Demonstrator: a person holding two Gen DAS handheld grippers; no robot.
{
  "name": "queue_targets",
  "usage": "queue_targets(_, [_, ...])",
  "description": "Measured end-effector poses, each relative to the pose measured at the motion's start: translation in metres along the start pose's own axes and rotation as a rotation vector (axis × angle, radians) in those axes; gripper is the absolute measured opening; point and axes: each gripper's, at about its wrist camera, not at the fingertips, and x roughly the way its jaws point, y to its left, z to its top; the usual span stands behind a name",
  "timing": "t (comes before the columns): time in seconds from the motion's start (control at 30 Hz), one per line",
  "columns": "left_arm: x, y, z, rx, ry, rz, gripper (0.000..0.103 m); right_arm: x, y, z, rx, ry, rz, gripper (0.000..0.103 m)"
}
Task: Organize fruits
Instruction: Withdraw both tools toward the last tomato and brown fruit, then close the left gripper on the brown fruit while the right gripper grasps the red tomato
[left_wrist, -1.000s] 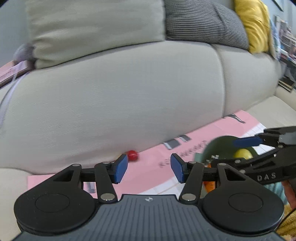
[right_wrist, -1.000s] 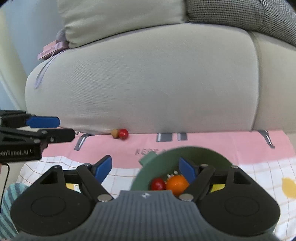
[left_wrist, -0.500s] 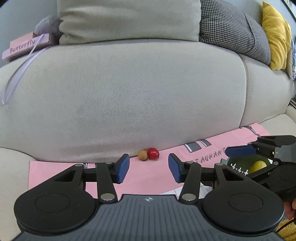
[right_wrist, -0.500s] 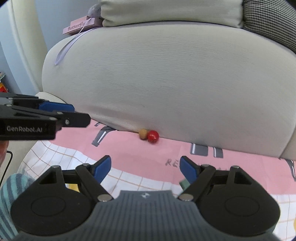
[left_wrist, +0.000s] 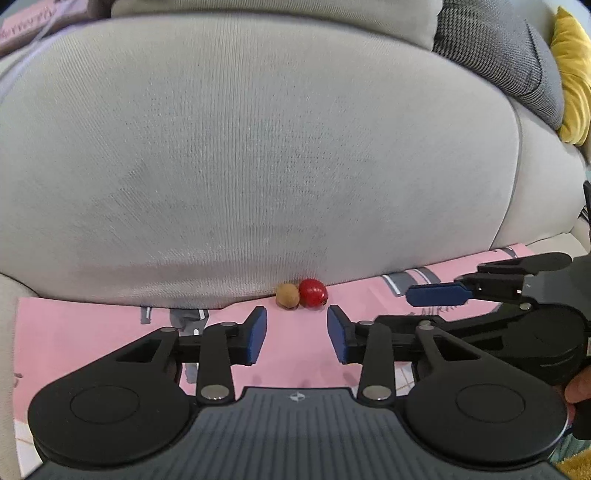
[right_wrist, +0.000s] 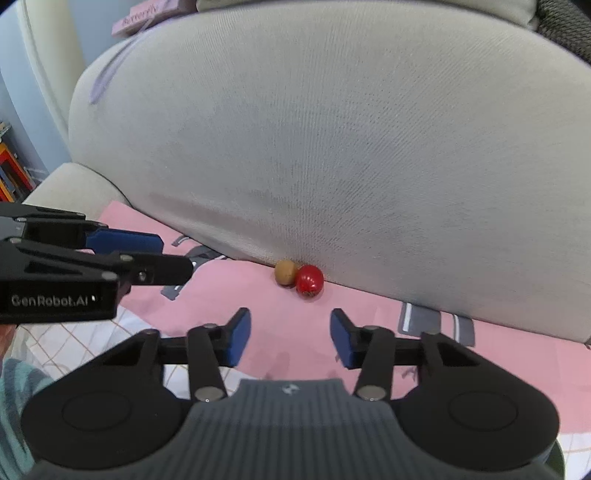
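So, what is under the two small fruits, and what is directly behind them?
The red fruit and brown fruit lie on the pink mat. Directly behind them is the grey sofa cushion; it covers the mat's far edge.

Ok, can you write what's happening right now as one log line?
left gripper: closing, nothing between jaws | right gripper: closing, nothing between jaws | red fruit touching brown fruit on pink mat by sofa cushion

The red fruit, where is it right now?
In both wrist views the red fruit lies on the pink mat against the sofa cushion, touching the small brown fruit on its left.
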Motion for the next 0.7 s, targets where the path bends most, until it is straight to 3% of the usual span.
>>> queue_targets(0.3, [0.045,0.017,0.009,-0.041,0.049,-0.032,0.037,0.053,-0.010,0.019,-0.037,0.067,0.013,0.030])
queue_targets(0.7, [0.077,0.036,0.009,-0.075,0.084,-0.049,0.036,0.109,-0.020,0.033,-0.051,0.156,0.018,0.030])
